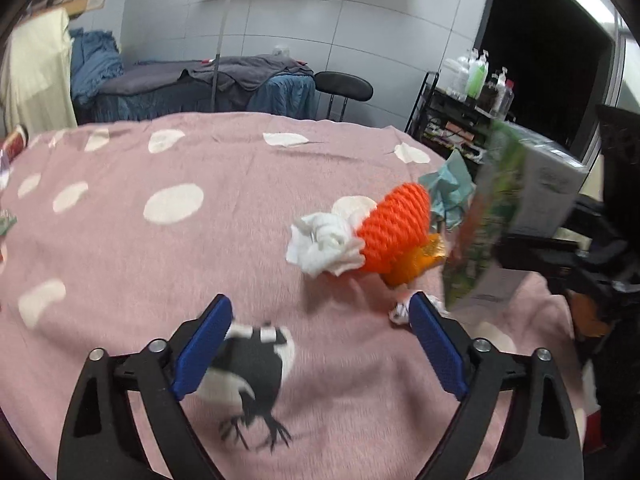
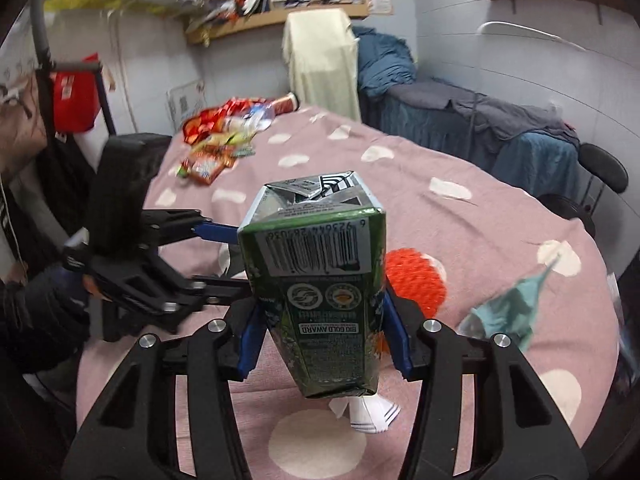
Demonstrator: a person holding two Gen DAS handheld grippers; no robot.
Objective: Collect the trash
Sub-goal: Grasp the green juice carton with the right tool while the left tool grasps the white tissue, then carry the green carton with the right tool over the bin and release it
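My right gripper (image 2: 324,332) is shut on a green drink carton (image 2: 320,276) and holds it above the pink spotted blanket (image 2: 460,220); the carton also shows in the left wrist view (image 1: 496,216). My left gripper (image 1: 320,340) is open and empty over the blanket (image 1: 160,248); it also shows in the right wrist view (image 2: 208,256). Ahead of it lie a crumpled white tissue (image 1: 324,244), an orange knitted ball (image 1: 396,228), a teal crumpled paper (image 1: 450,188) and a small white scrap (image 1: 400,312). The orange ball (image 2: 416,280) and teal paper (image 2: 508,308) lie behind the carton.
A pile of snack wrappers (image 2: 216,140) lies at the blanket's far corner. A white folded paper (image 2: 368,412) lies under the carton. A black stool (image 1: 344,86), a rack of bottles (image 1: 472,92) and a bed (image 1: 192,84) stand beyond the blanket.
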